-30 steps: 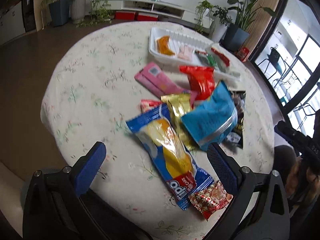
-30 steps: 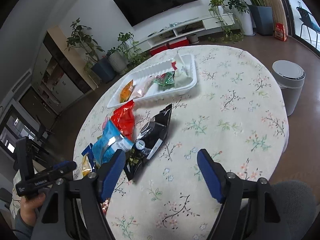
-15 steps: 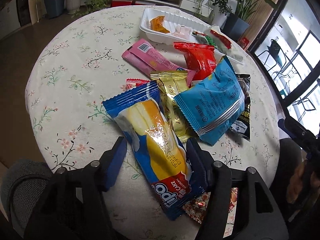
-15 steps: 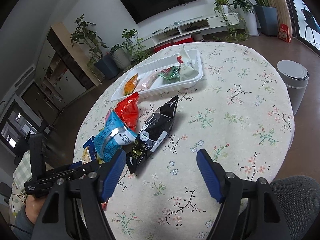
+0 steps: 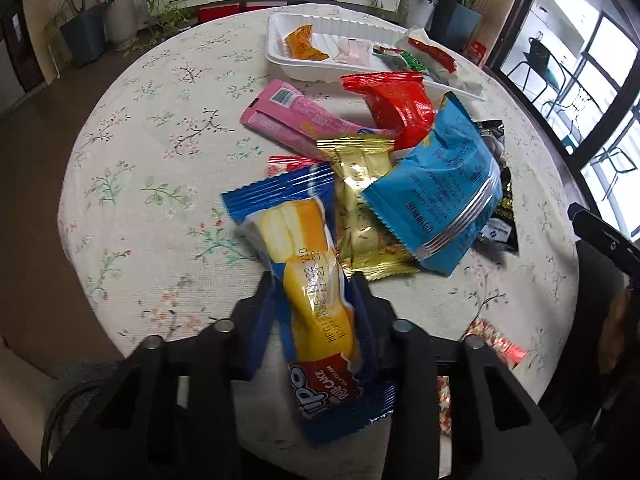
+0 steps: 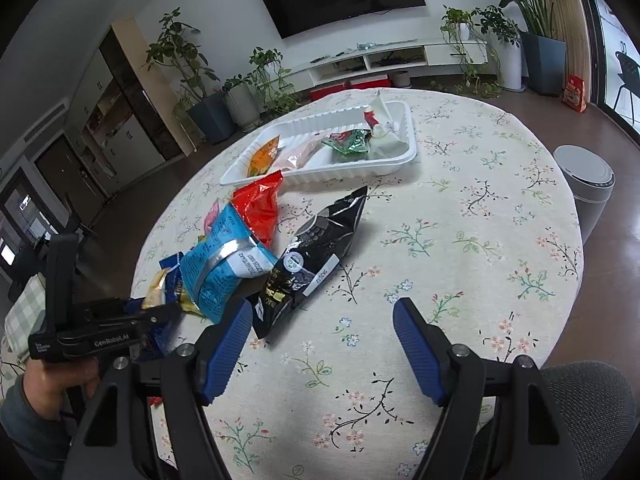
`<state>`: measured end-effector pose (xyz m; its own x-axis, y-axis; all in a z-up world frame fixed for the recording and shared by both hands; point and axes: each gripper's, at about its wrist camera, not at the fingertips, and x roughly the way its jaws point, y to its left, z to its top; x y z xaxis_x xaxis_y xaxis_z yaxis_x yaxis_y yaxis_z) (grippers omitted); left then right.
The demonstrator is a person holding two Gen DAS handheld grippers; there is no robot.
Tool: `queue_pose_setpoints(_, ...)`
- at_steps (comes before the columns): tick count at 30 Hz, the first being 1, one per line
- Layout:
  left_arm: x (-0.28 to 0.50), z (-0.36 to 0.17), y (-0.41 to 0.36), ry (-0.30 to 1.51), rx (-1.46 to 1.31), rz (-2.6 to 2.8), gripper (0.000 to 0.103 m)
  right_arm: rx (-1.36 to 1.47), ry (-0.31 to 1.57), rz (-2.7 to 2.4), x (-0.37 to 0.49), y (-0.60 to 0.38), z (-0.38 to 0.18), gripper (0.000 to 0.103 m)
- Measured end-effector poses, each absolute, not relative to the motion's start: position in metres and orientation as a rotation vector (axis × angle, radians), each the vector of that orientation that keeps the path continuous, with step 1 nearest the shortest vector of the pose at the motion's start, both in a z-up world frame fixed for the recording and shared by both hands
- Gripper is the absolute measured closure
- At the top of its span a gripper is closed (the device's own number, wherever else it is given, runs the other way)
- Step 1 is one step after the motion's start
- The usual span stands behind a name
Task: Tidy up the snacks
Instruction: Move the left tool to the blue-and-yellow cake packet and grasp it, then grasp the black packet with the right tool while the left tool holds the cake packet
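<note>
On floral tablecloth: scattered snacks.

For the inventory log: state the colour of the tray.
White tray; clearest in the right wrist view.

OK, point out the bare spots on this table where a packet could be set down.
Bare cloth lies right of the black packet, toward the table edge, and left of the pink packet. The middle pile around the blue packet is crowded; the white tray has little room.

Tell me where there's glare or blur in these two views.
Left wrist view: glare streaks the gold packet; the roll cake packet in the left gripper looks slightly smeared. Right wrist view: sharp, with fisheye bending the table edge.
</note>
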<state>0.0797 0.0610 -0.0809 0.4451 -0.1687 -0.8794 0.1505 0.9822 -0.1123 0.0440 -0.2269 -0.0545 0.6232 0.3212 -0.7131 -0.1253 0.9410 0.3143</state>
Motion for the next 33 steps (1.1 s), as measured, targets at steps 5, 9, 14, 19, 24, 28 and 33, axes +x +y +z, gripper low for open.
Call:
queue_pose_setpoints(5, 0.077, -0.081, 0.068, 1.094, 0.04, -0.17, 0.07, 0.226, 0.892, 0.24, 0.048, -0.222, -0.058, 0.027)
queue_pose_setpoints(9, 0.079, -0.083, 0.071, 1.091, 0.031, -0.159, 0.069, 0.219, 0.933, 0.212, 0.058, -0.217, -0.064, 0.027)
queue_pose_setpoints(14, 0.078, -0.083, 0.077, 1.077, 0.006, -0.202, 0.07, 0.279, 0.987, 0.168, 0.078, -0.222, -0.071, 0.033)
queue_pose_setpoints(19, 0.076, -0.083, 0.08, 1.07, 0.008, -0.241, 0.071, 0.324, 1.026, 0.161, 0.1, -0.219, -0.073, 0.034)
queue_pose_setpoints(24, 0.076, -0.084, 0.079, 1.06, 0.016, -0.25, 0.071, 0.313, 1.061, 0.157, 0.115, -0.205, -0.077, 0.036)
queue_pose_setpoints(28, 0.075, -0.084, 0.08, 1.053, 0.007, -0.258, 0.071, 0.311, 1.057, 0.145, 0.123, -0.2, -0.073, 0.037)
queue_pose_setpoints(33, 0.074, -0.084, 0.08, 1.046, 0.006, -0.261, 0.071, 0.275, 1.065, 0.15, 0.129, -0.193, -0.072, 0.037)
